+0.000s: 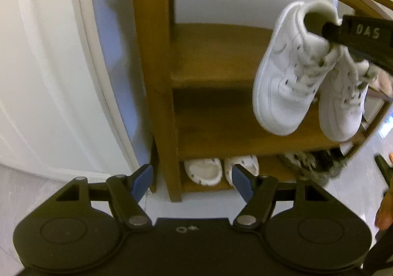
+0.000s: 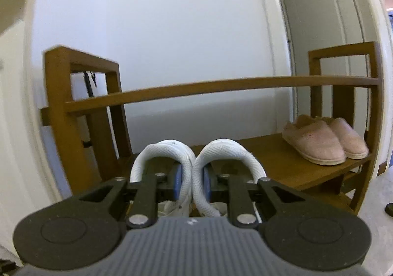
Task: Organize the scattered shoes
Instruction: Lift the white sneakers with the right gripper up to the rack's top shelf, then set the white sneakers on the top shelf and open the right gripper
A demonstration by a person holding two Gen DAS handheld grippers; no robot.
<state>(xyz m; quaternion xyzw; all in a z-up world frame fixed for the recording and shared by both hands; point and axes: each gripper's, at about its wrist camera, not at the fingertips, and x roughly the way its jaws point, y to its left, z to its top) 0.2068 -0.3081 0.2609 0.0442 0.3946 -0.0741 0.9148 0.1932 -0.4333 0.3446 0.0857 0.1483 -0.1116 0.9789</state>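
Observation:
My right gripper [image 2: 192, 181] is shut on a pair of white sneakers [image 2: 194, 165], pinching their two inner collars together. In the left wrist view the pair of sneakers [image 1: 289, 74] hangs toes down from the right gripper [image 1: 331, 30], in front of the wooden shoe rack [image 1: 152, 79], above its middle shelf. My left gripper [image 1: 191, 180] is open and empty, low in front of the rack's left post.
Pink slippers [image 2: 326, 140] sit on the right of the rack's upper shelf [image 2: 282, 170]. White clogs [image 1: 213, 170] and dark patterned shoes [image 1: 309, 163] sit on the bottom shelf. A white wall and door frame [image 2: 277, 30] stand behind. A rail [image 2: 208, 89] crosses the rack's top.

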